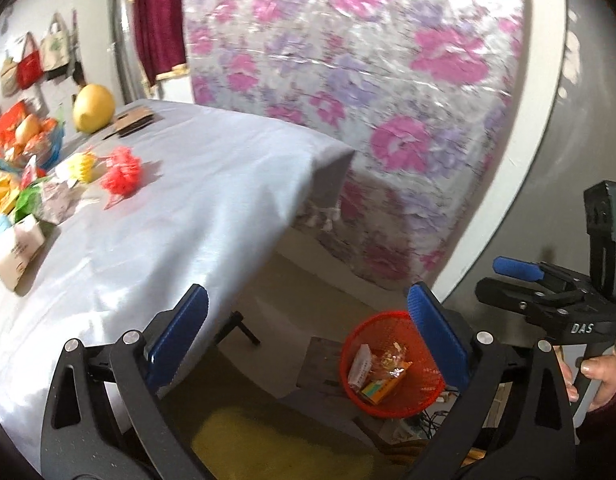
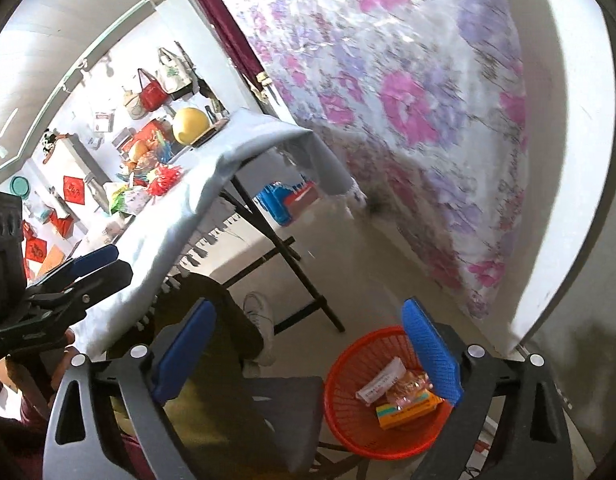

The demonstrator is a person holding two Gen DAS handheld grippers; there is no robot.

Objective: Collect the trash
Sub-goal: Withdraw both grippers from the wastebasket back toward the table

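Note:
A red mesh bin (image 1: 391, 364) stands on the floor beside the table; it also shows in the right wrist view (image 2: 387, 396). Inside lie an orange box (image 2: 407, 410), a white packet (image 2: 381, 382) and a clear wrapper. My left gripper (image 1: 308, 332) is open and empty, above the table's corner and the bin. My right gripper (image 2: 308, 344) is open and empty, above the bin; it shows at the right of the left wrist view (image 1: 519, 276). On the table (image 1: 168, 208) lie a red bow (image 1: 122, 174), a yellow bow (image 1: 82, 166) and several wrappers and packets (image 1: 18, 248).
A yellow pomelo (image 1: 94, 108) and a basket of snacks (image 1: 26, 136) sit at the table's far left. A floral-covered mattress (image 1: 367, 100) leans behind. A grey stool (image 2: 284, 412) stands beside the bin. The table's folding legs (image 2: 292, 256) and a person's white shoe (image 2: 260, 316) show below.

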